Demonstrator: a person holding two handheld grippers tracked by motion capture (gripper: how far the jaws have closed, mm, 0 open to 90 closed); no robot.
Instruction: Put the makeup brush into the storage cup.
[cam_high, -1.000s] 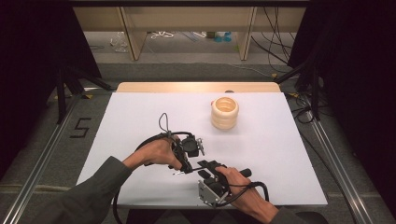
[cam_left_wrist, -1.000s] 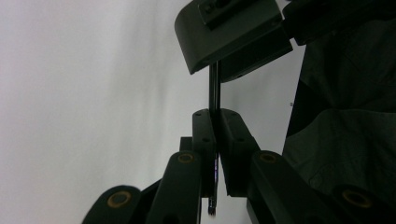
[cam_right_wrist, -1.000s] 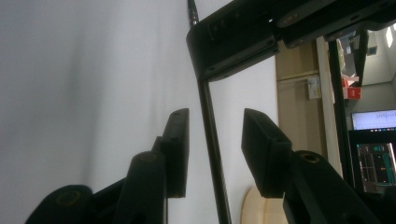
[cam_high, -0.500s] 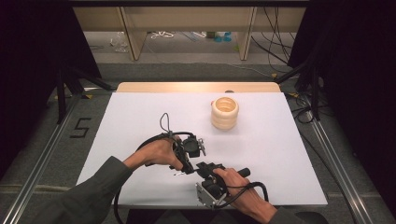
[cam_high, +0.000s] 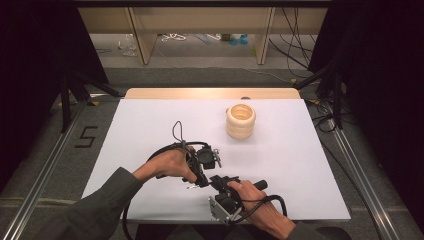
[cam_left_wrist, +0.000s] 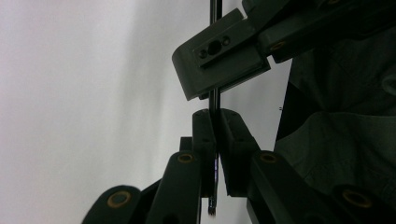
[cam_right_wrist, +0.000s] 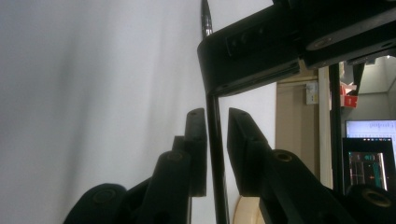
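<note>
A thin black rod (cam_left_wrist: 214, 100) runs up between my left gripper's (cam_left_wrist: 215, 114) jaws, which are shut on it. Farther along, the right gripper's pad (cam_left_wrist: 219, 60) lies against the same rod. In the right gripper view the rod (cam_right_wrist: 212, 126) stands between my right gripper's (cam_right_wrist: 215, 114) jaws with a small gap on one side, so that gripper is open. The left gripper's pad (cam_right_wrist: 250, 51) holds the rod higher up. In the high view both grippers meet tip to tip near the front edge, left gripper (cam_high: 200, 179) and right gripper (cam_high: 220, 181).
A stack of pale wooden rings (cam_high: 240, 121) stands at the back right of the white table sheet (cam_high: 150, 130). Metal rails (cam_high: 45, 165) flank the table. Cables trail from both grippers. A lit monitor (cam_right_wrist: 369, 163) is off to the side.
The right hand has shifted slightly toward the left gripper and the near edge. The left hand has barely moved.
</note>
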